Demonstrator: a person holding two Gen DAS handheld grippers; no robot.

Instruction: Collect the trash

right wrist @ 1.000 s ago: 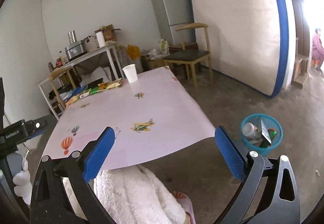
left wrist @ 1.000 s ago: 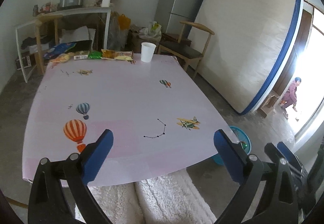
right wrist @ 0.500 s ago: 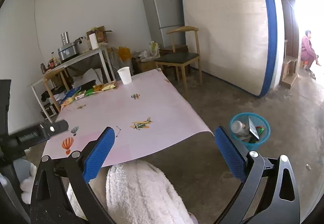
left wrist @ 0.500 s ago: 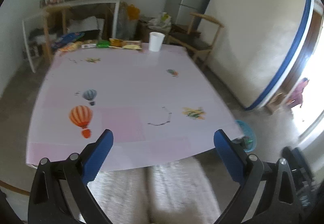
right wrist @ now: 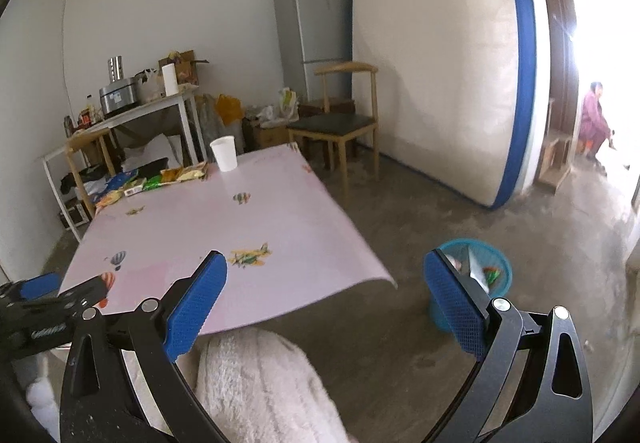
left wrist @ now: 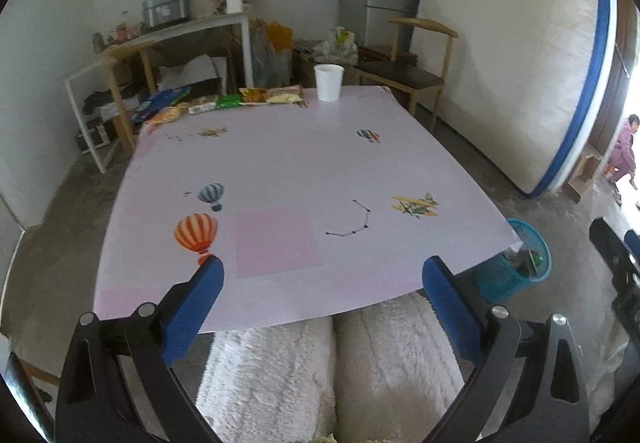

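Both tongs, left (left wrist: 322, 279) and right (right wrist: 325, 275), are held wide, empty. Wrappers (left wrist: 224, 101) lie top centre, beside cup (left wrist: 328, 82): cup risks being knocked. Bin (right wrist: 476, 283) at lower right: drops possible.

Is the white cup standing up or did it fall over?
Standing up. The white paper cup sits on its base at the table's far edge, open mouth facing up. Whether anything is inside cannot be seen.

So the left tool (left wrist: 322, 283) has pulled back and tipped down a bit: more of the person's fluffy white lap (left wrist: 332, 375) shows now. The right tool (right wrist: 325, 281) swung rightward, so the blue trash basket (right wrist: 500, 275) now sits right behind its right finger.
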